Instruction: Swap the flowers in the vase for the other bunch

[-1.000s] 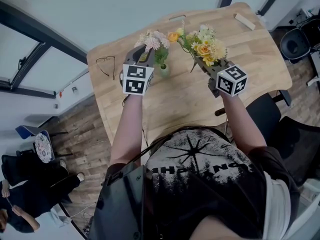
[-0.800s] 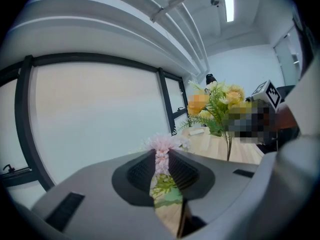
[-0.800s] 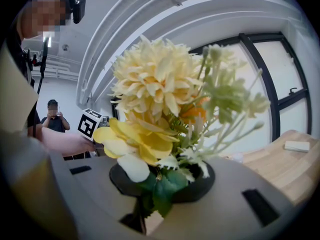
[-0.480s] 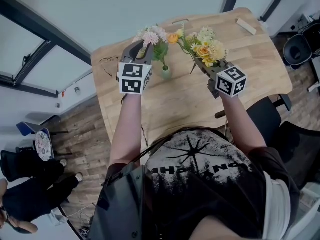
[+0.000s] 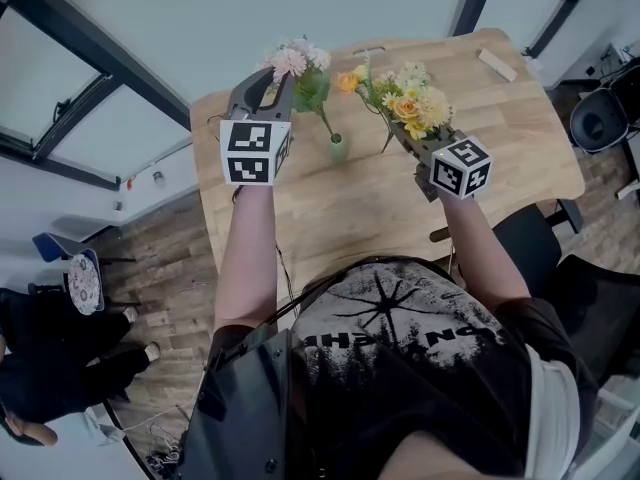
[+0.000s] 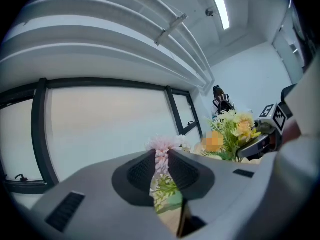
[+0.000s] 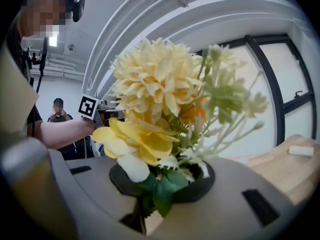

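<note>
My left gripper (image 5: 272,80), clenched on the pink bunch (image 5: 292,61), has risen and drawn the stems up from the vase (image 5: 338,149) below it; they look almost clear. My right gripper (image 5: 408,133) grips the yellow bunch (image 5: 412,103) alongside, ready to go in next.

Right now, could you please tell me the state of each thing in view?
Left gripper: shut on the pink bunch.
Pink bunch: raised, stem reaching down to the vase mouth; whether it is clear of the vase cannot be told.
Right gripper: shut on the yellow bunch.
Yellow bunch: held in the air beside the vase.
Vase: upright on the table.
Block: lying flat near the table's far corner.
</note>
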The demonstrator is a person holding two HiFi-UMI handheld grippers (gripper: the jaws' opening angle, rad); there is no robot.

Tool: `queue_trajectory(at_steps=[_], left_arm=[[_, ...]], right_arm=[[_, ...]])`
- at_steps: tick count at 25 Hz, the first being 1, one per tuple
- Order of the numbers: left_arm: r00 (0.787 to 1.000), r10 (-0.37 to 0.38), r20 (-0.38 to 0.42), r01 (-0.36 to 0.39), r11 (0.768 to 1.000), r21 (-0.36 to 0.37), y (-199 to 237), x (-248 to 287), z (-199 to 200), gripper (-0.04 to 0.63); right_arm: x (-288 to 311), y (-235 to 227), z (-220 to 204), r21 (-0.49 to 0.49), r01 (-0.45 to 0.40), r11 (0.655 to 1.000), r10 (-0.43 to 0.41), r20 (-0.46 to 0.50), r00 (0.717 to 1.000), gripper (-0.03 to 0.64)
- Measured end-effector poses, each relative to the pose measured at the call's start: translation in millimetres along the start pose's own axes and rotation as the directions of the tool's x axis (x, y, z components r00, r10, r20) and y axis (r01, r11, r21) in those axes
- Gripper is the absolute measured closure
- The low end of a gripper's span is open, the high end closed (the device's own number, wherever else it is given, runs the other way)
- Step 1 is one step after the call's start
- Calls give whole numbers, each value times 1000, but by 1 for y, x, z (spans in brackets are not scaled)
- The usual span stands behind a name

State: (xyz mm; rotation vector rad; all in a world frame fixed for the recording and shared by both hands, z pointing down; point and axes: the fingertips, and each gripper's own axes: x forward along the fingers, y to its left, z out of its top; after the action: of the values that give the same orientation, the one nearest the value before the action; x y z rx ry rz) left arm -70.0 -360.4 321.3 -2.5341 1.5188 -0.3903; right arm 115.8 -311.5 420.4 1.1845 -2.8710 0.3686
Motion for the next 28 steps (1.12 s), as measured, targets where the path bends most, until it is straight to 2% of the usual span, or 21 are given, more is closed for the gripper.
queue_trajectory(at_steps=[7,16,28], left_arm=[[999,45,-10,-45,999,-22,18,-24,-8,506],[993,65,-95,-70,996,-52,20,-49,-56,506],[979,57,-194,-101,969,-226,14,-80,-132,506]], right_arm=[[3,10,-3,3,-17,1000,17,-6,1000,535],[21,28,1,3,-62,998,62,-6,998,535],[58,54,8,-11,-136,991,136,-16,991,535]])
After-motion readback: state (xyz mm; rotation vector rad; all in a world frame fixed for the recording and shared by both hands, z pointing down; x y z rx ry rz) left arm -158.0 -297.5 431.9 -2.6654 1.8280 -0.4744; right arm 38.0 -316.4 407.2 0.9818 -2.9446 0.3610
